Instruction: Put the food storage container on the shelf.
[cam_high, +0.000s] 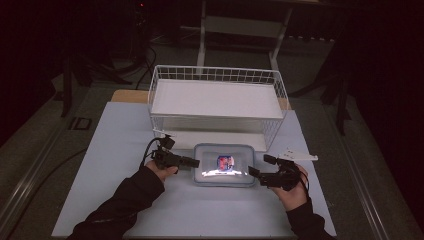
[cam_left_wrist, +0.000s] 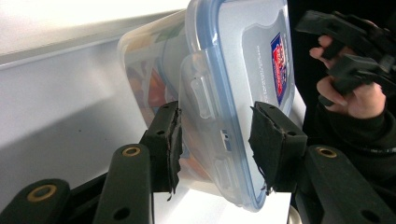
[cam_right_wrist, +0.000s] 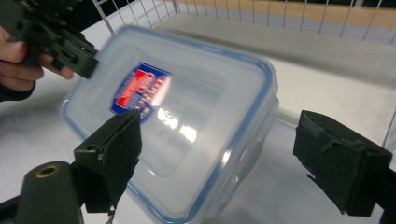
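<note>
Since the high view has the lidded food container (cam_high: 223, 171) sitting on the desk (cam_high: 120, 150) before the wire basket (cam_high: 217, 102), left gripper (cam_left_wrist: 215, 140) jaws straddle its end without clamping, right gripper (cam_right_wrist: 233, 158) jaws gape around its corner, lift pending.

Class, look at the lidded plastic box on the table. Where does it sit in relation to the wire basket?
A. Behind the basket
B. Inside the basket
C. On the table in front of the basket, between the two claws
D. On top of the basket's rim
C: in the high view the box lies on the table in front of the basket, with the left claw and the right claw at its two ends.
</note>
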